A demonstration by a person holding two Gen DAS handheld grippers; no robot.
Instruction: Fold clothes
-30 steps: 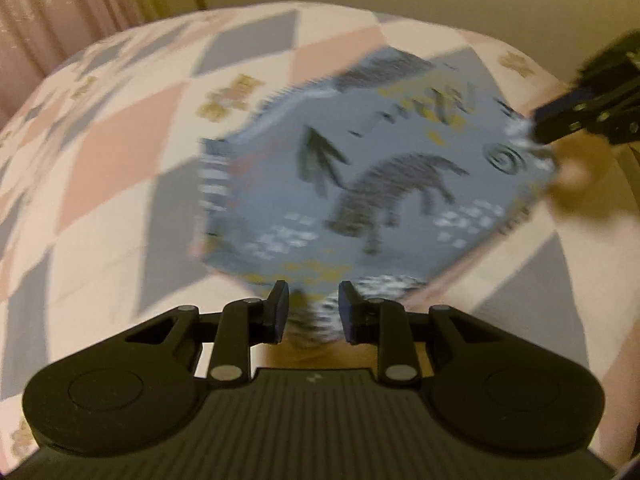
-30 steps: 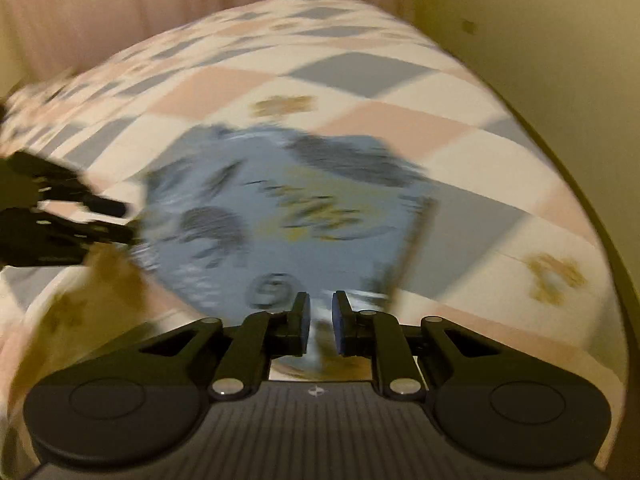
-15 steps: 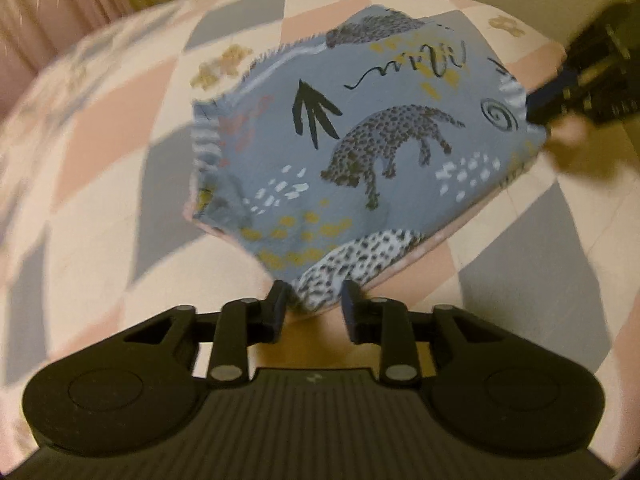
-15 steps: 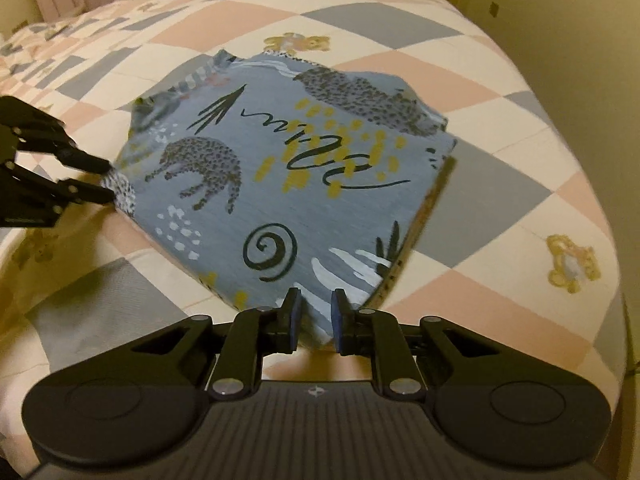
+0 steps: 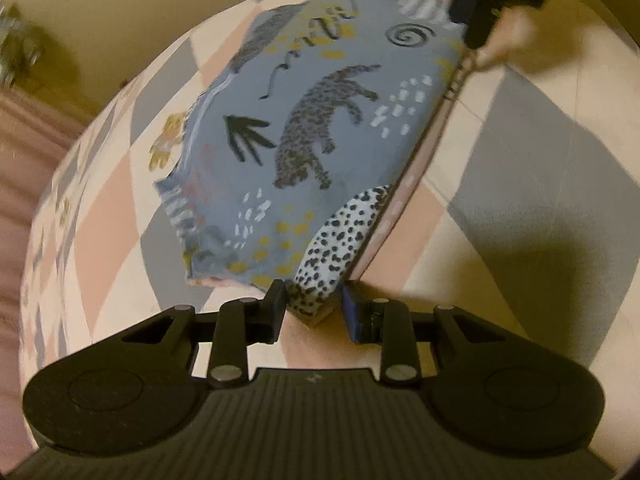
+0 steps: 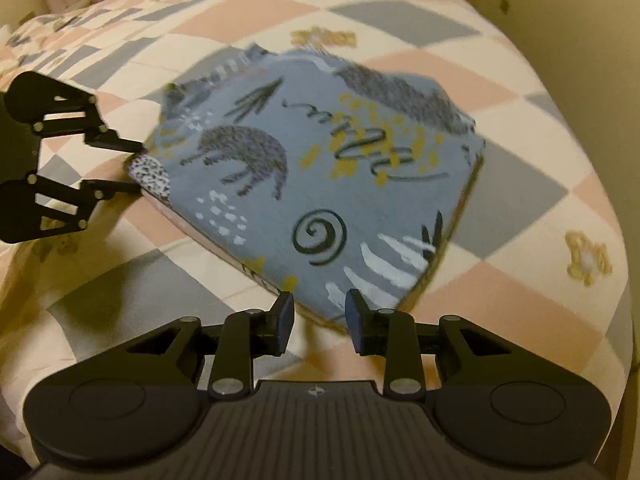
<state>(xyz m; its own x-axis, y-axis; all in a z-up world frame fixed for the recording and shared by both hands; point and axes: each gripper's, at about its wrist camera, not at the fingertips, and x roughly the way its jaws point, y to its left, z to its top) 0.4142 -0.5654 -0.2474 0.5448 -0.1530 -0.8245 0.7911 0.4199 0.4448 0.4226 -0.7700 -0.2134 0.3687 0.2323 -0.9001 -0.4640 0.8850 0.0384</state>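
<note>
A folded blue garment (image 5: 320, 132) printed with leopards, arrows and spirals lies flat on the checked quilt (image 5: 520, 168). My left gripper (image 5: 314, 310) stands open, and the garment's spotted near corner lies between its fingers. In the right wrist view the same garment (image 6: 320, 168) fills the middle. My right gripper (image 6: 319, 316) is open around the corner with white stripes. The left gripper (image 6: 136, 167) shows at the garment's left corner, its jaws apart. The right gripper (image 5: 476, 20) appears blurred at the garment's far corner in the left wrist view.
The quilt (image 6: 520, 280) of pink, grey and cream squares covers a bed. The bed's edge runs close to a yellowish wall (image 6: 600, 40) on the right. A pink curtain (image 5: 16, 152) hangs beyond the far side.
Both grippers carried the garment's corners down onto the quilt and have opened. The garment now lies flat and folded, and the left wrist view has swung around.
</note>
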